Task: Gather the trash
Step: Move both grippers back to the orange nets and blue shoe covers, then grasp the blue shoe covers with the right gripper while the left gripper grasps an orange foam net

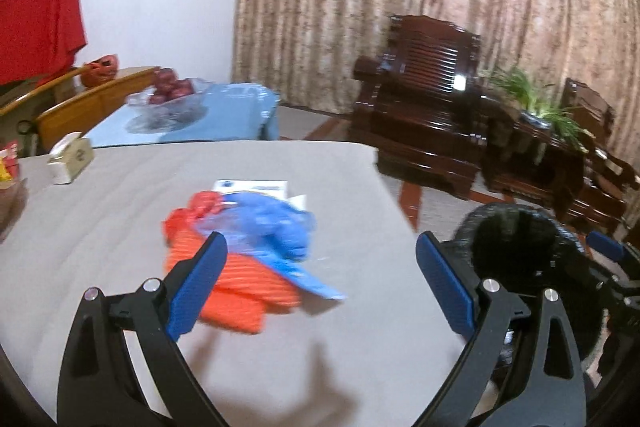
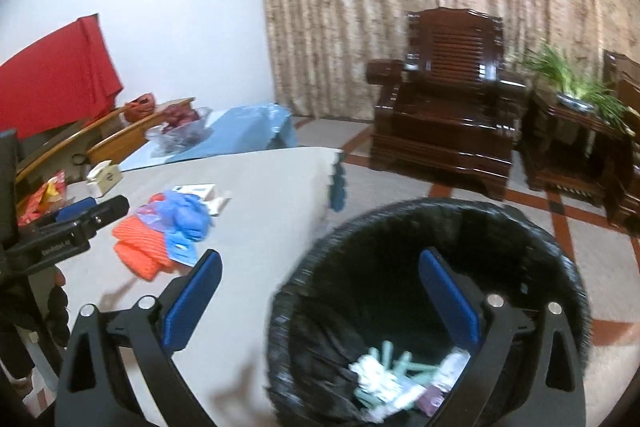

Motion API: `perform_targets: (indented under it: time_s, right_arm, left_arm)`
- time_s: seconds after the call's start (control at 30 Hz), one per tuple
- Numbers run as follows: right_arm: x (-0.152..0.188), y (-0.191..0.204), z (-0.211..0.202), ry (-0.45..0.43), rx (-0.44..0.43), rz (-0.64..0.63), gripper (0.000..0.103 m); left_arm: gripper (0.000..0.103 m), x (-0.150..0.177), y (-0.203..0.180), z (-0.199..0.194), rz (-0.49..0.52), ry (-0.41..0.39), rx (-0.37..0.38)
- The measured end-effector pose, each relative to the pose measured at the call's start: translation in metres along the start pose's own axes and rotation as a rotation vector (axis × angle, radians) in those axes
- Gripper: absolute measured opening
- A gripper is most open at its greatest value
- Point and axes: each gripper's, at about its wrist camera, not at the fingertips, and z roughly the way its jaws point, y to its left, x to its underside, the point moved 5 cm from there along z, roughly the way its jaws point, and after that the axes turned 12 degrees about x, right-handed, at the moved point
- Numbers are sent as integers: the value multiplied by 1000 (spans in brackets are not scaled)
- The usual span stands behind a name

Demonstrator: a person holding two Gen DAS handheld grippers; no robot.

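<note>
Both tongs gape empty: left gripper (image 1: 320,267) over the orange mesh and blue wrappers (image 1: 256,243); only the right gripper (image 2: 320,287) view shows pale scraps inside the black-lined bin (image 2: 560,267).

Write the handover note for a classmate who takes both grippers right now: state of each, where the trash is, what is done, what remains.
Left gripper: open, empty, over the table near the pile.
Right gripper: open, empty, above the black-lined bin.
Done: some small scraps lie in the bin.
Left: orange wrapper, blue plastic and white card on the table.
</note>
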Motion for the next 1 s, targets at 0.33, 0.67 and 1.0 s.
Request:
perform_targets:
  time_s: [0.33, 0.67, 1.0]
  right_arm:
    - [-10, 77, 41, 5, -127, -54, 97]
    - [-17, 149, 97, 42, -200, -111, 97]
    - [-7, 208, 143, 99, -242, -173, 95]
  left_arm:
    - [93, 7, 74, -10, -31, 12, -142]
    - [92, 13, 130, -2, -99, 18, -202]
    - [92, 20, 163, 4, -139, 20, -219]
